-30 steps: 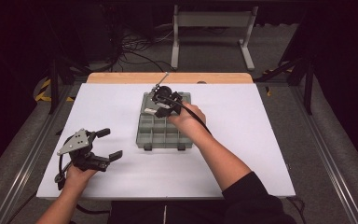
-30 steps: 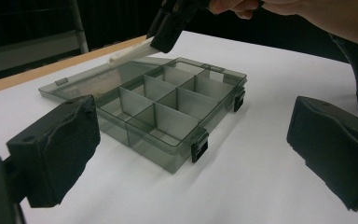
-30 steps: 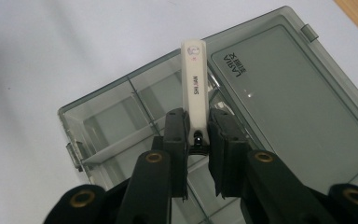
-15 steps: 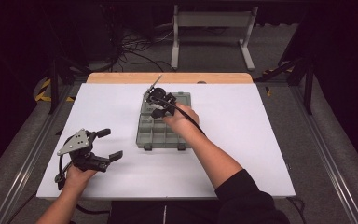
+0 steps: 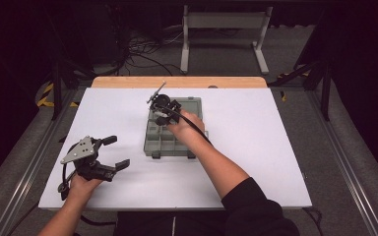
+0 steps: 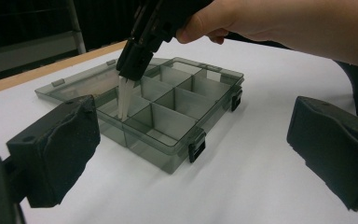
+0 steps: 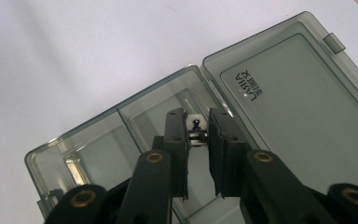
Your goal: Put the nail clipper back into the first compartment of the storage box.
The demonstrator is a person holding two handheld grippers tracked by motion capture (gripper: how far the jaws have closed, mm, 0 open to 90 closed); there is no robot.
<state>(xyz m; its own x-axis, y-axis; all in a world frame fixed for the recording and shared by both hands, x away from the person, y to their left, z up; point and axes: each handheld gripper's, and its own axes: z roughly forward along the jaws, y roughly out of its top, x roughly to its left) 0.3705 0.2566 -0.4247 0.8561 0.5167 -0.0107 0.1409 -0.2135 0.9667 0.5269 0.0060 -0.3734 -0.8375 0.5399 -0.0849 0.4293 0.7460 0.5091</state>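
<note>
My right claw point(image 7: 198, 135) grips a small white piece point(image 7: 195, 131), mostly hidden between its jaws, over the open compartment box point(image 5: 177, 142), while my left claw point(image 5: 112, 153) rests wide apart on the worktop point(image 5: 275, 147) beside it.

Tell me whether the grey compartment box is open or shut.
Open. The grey compartment box has its lid folded back flat on the table, and the right hand-held gripper reaches down into one compartment.
</note>
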